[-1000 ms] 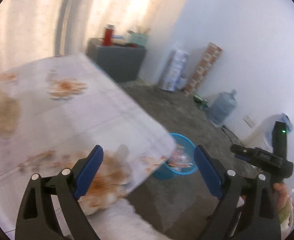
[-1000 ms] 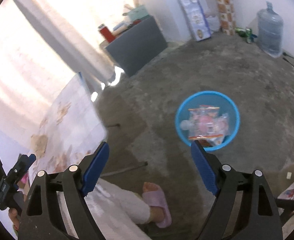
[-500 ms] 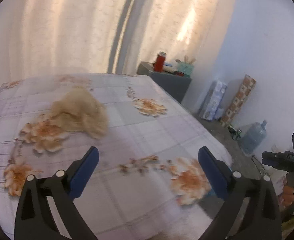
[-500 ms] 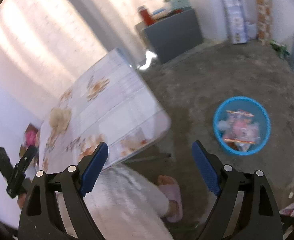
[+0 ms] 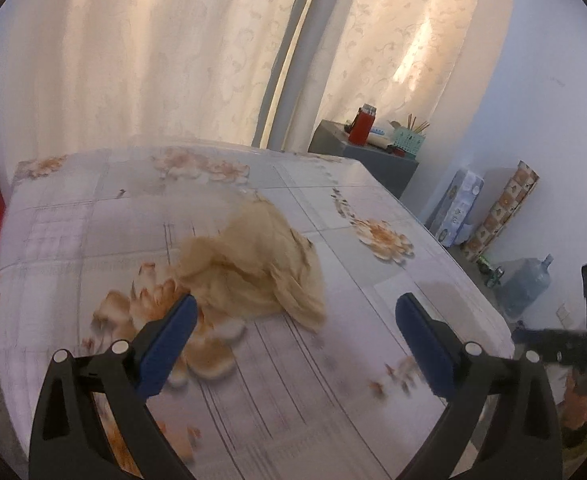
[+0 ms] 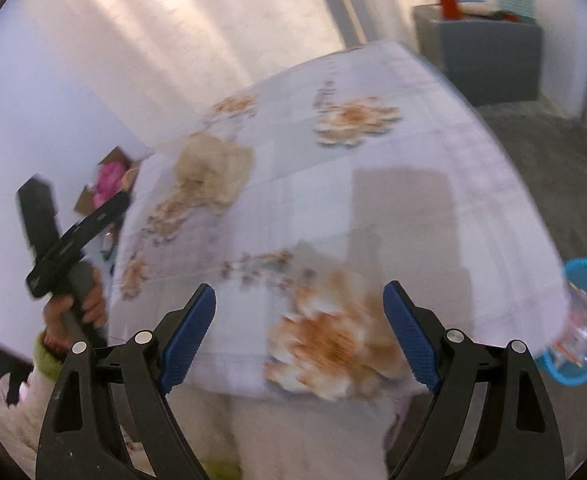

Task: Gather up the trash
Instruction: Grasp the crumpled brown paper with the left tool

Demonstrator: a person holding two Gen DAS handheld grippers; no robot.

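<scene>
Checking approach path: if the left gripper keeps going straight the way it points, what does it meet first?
Probably the crumpled beige bag on the table. It lies just ahead of the open left gripper, nearer its left finger. Depth is unclear; it might touch the tabletop first.

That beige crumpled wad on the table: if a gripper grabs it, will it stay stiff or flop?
The wad looks thin and wrinkled, so it would likely squash and droop. It seems light, probably sliding on the smooth tablecloth if pushed. Unlikely to roll.
</scene>
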